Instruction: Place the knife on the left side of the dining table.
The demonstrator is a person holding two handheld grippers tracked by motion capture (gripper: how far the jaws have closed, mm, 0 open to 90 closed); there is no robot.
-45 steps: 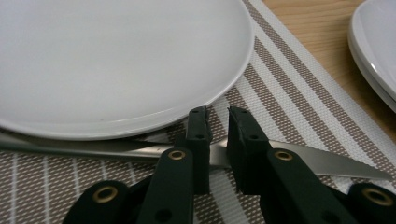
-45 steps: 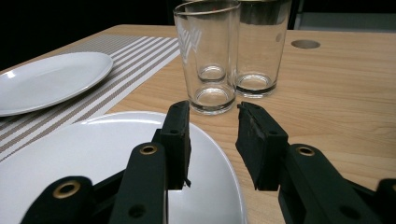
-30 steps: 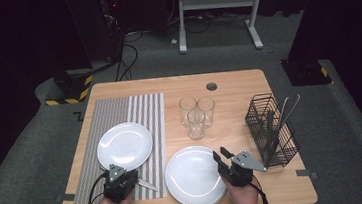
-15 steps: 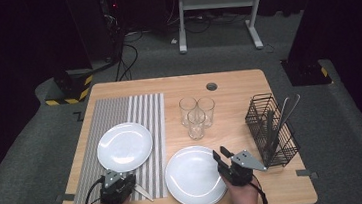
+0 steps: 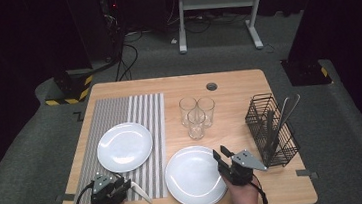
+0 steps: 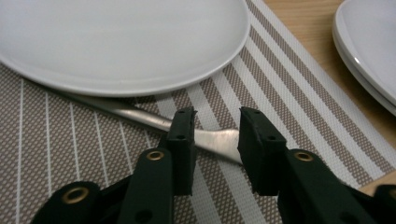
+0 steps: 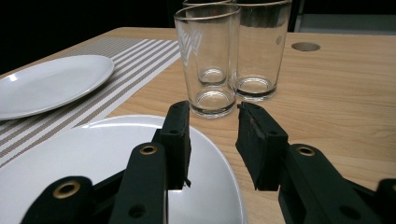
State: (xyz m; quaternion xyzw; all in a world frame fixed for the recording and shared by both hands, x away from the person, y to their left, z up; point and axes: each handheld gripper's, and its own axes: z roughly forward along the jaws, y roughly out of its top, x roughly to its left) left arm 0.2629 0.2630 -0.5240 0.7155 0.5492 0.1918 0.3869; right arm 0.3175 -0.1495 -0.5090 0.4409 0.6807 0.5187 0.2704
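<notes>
I hold my left gripper [image 6: 215, 135] low over the striped placemat [image 6: 289, 88], its fingers [image 6: 183, 140] apart with a gap between them. A metal table knife [image 6: 154, 119] lies flat on the mat just past the tips, crossing the gap at a slant. Its broad rounded end sits between and just beyond the fingers, and its narrower length runs off to the left, passing close under the rim of a white plate [image 6: 121, 42]. I cannot tell whether the fingers touch the knife.

To do this step well, I judge that I should keep the gripper level and clear of the knife, so it stays parallel to the plate edge and does not skid on the woven mat.

The knife looks plain, silver and dull-polished, thin, with no pattern I can make out.

My right gripper [image 7: 212, 140] hovers above the right edge of a stack of white plates [image 7: 93, 158], fingers apart and holding nothing. Beyond it stand three clear empty glasses [image 7: 210, 60] on the wooden counter [image 7: 336, 93].

In the high view, a black wire cutlery basket [image 5: 271, 129] with utensils stands at the counter's right side.
</notes>
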